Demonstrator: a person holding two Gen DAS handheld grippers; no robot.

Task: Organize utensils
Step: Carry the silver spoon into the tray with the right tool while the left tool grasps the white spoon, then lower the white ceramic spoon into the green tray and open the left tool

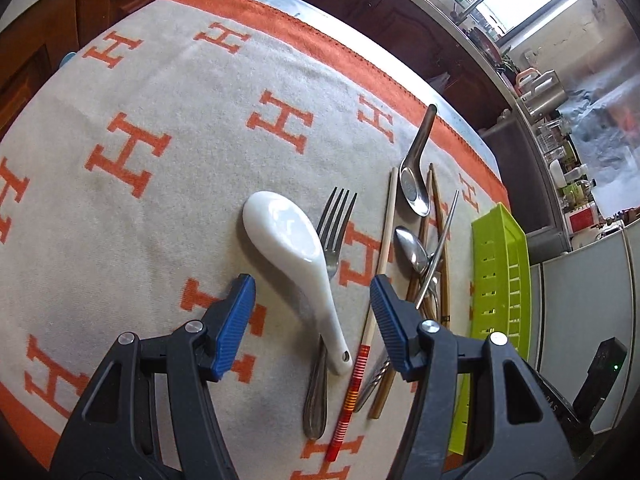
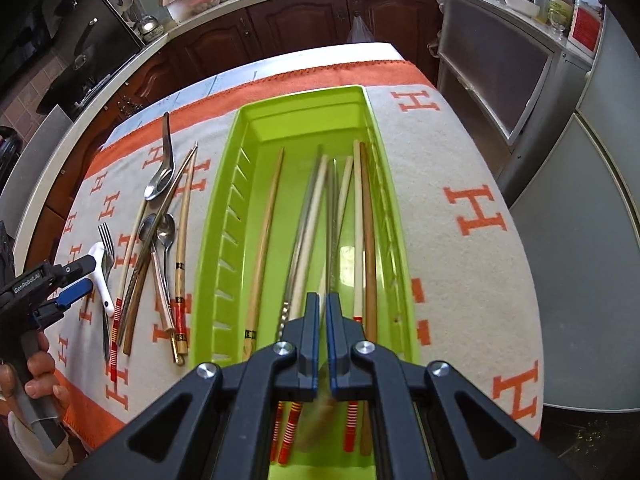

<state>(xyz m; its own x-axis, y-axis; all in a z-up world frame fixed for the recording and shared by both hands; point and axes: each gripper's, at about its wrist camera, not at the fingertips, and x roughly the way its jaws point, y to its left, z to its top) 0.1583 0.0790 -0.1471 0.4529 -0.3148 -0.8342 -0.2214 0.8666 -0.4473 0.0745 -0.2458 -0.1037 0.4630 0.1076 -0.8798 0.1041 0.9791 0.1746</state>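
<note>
left tongs (image 1: 312, 312): apart, nothing clamped, over the white spoon (image 1: 292, 256)
fork (image 1: 334, 232): just right of the spoon, on the blanket (image 1: 160, 220)
loose chopsticks and spoons (image 1: 420, 248): right of the left tongs
right tongs (image 2: 323, 320): together, over the green tray (image 2: 216, 248)
chopsticks (image 2: 316, 208): in the tray, ahead of the right tongs

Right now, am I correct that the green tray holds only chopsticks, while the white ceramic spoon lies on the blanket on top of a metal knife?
Not quite: the white ceramic spoon lies on a metal fork, not a knife, as the left wrist view shows. The green tray does hold only chopsticks.
</note>
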